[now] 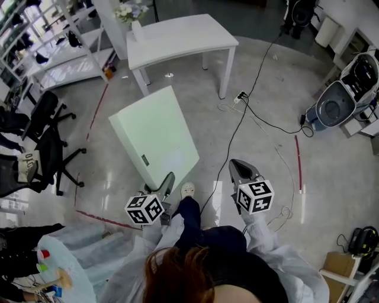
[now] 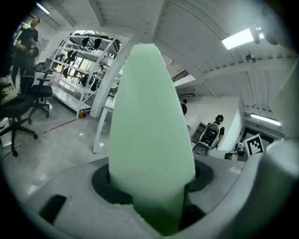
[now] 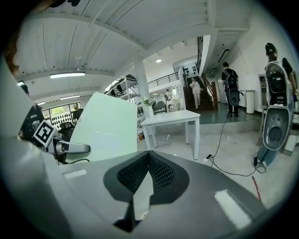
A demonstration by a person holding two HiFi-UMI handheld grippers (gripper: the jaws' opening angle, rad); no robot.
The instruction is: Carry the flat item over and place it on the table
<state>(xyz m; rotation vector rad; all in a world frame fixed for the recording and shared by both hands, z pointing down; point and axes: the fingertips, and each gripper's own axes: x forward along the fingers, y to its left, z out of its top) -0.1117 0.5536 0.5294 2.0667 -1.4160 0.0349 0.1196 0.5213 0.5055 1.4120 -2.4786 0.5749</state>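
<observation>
Head view: the pale green flat panel [image 1: 157, 136] is off the floor [image 1: 266, 89] and tilted, its near edge caught by the left tool [image 1: 168, 180] at about 7 o'clock of the panel. The right tool [image 1: 240, 168] sits well to the panel's 4 o'clock, not touching it. The white table [image 1: 177, 36] stands at 12 o'clock, well apart from the panel, with a vase of flowers [image 1: 131, 15] on its left end. A black cable [image 1: 237, 127] crosses the floor between the carrier and the table.

Left gripper view: the panel fills the centre, seen edge-on and rising to 12 o'clock. Both jaws are clamped on its lower edge, so the left tool is grasping the panel alone.

Right gripper view: jaws clenched tip to tip, nothing between them. The panel shows at 9 o'clock and the table just past 12 o'clock, far off.

Progress, judged: pickup done, carry under way. Left to do: cover the remaining floor, mind the cable, lay the panel flat on the table clear of the vase, and release.
</observation>
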